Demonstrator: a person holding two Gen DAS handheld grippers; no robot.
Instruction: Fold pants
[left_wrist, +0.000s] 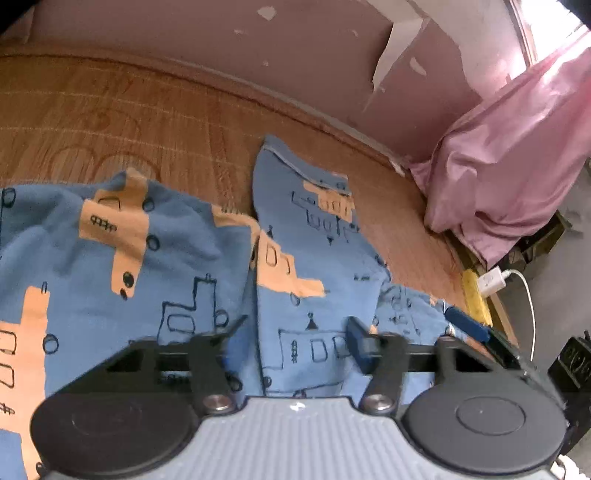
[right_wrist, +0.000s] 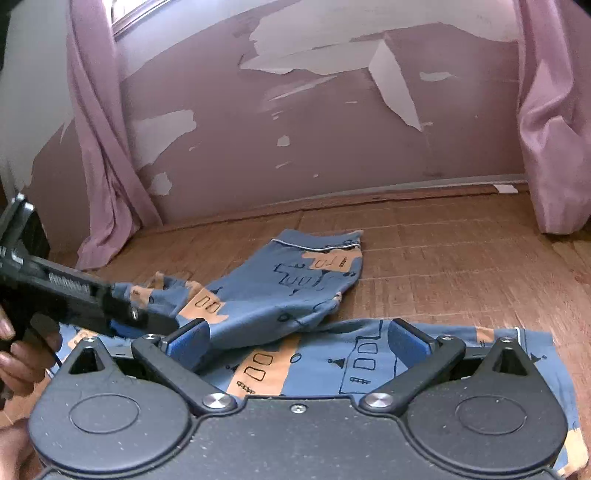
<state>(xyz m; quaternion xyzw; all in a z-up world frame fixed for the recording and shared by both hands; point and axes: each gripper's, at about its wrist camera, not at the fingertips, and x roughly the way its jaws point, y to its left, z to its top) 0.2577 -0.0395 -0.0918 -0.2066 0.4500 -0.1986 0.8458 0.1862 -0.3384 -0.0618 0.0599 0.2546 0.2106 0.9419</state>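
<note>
Blue pants (left_wrist: 303, 258) with orange patches and black line drawings lie crumpled on a brown woven mat (left_wrist: 110, 110). One leg (right_wrist: 295, 280) stretches away toward the wall, and the other part (right_wrist: 369, 362) lies crosswise under my right gripper (right_wrist: 297, 338). That gripper is open, its blue pads (right_wrist: 406, 338) wide apart just above the cloth. My left gripper (left_wrist: 295, 332) is open too and hovers low over the cloth, a fold edge running between its fingers. In the right wrist view the left gripper (right_wrist: 92, 299) enters from the left, held by a hand (right_wrist: 22, 354), beside bunched cloth.
A pink curtain (left_wrist: 517, 155) hangs at the mat's right corner, and curtains (right_wrist: 103, 166) frame both sides of a peeling pink wall (right_wrist: 314, 129). A white charger with a cable (left_wrist: 491, 282) sits past the mat's right edge. Bare mat (right_wrist: 443, 258) lies beyond the pants.
</note>
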